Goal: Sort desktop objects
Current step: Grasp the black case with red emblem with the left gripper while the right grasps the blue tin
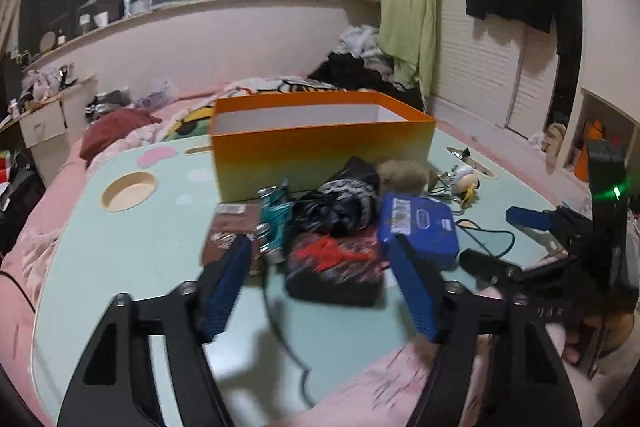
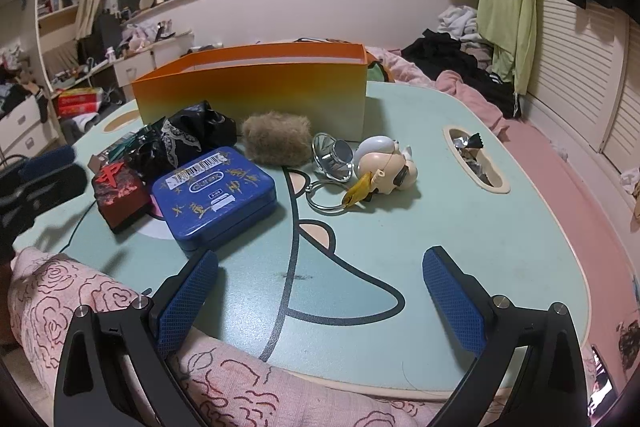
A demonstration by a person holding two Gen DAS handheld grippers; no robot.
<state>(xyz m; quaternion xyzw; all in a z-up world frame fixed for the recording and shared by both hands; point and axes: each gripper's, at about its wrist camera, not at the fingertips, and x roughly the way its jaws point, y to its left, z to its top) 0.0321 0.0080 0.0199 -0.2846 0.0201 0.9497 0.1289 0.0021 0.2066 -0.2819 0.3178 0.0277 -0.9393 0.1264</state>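
- The orange box (image 2: 256, 95) stands at the far side of the pale green table (image 2: 480, 227). Every place below is given from this box. What shows of its white inside looks empty, but its floor is hidden, so I judge that the sorting has hardly begun.
- In front of the box's left part lie a brown flat packet (image 1: 228, 231), a teal metal thing (image 1: 276, 215) that is too blurred to name, and a crumpled black bag (image 2: 192, 135).
- Nearer than these, still in front of the left part, sits a black-and-red block (image 2: 120, 197). The left hand-held gripper (image 1: 320, 287) hangs just before it, its jaws about half open with nothing pressed between the pads (image 1: 226, 287).
- Before the middle of the box is a blue tin (image 2: 216, 195), just beside the block.
- Close to the box's front wall, right of the middle, lies a brown furry pouch (image 2: 276, 139).
- In front of the right end are a small round mirror on a key ring (image 2: 334, 157) and a toy figure head (image 2: 386, 167), touching each other.
- Well in front of the box, at the near edge of the table, the right hand-held gripper (image 2: 320, 295) is spread fully wide over bare table and holds nothing.
- As I judge it, all these things are left to move. None sits in the box as far as one can see.
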